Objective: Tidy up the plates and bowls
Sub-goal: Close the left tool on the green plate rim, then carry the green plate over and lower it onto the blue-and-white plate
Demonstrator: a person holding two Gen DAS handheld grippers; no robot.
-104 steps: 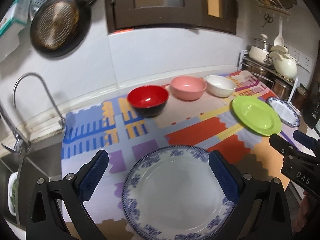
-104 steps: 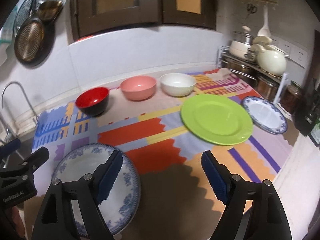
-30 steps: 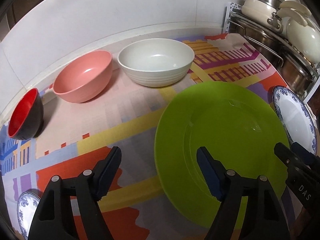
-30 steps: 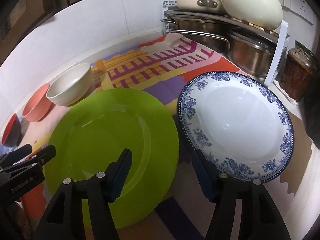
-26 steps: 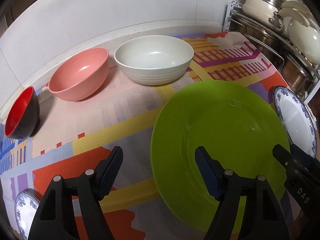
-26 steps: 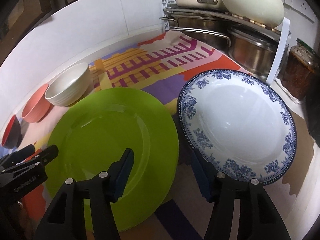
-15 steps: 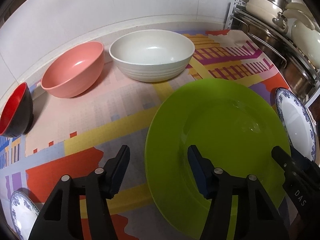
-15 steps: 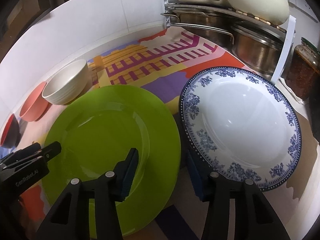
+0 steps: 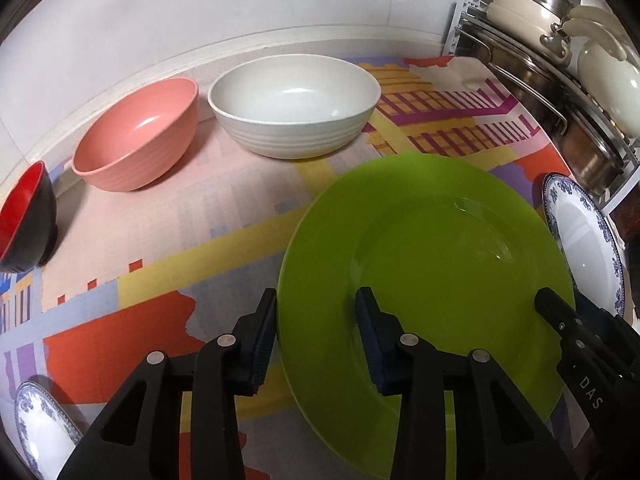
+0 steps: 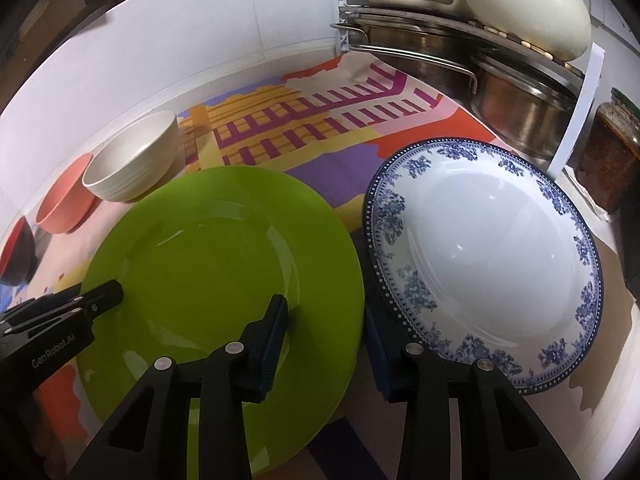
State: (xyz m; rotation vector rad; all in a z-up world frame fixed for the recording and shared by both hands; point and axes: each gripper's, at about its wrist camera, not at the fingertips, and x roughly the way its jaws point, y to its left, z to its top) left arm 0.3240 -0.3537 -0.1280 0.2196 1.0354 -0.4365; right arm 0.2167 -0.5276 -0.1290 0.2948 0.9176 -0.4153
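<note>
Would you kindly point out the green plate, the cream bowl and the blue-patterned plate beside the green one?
green plate [image 9: 440, 264], left wrist view, on its flat centre.
cream bowl [image 9: 294, 96], left wrist view, on its inner wall.
blue-patterned plate [image 10: 488, 248], right wrist view, on its white centre.

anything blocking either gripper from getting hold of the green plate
Nothing visible does. The round glossy green plate has its left rim between the left gripper jaws and its right rim between the right gripper jaws, both just closing. The blue-patterned white plate lies just beside it.

"DAS" on the right gripper, "GenRobot.AI" on the left gripper
</note>
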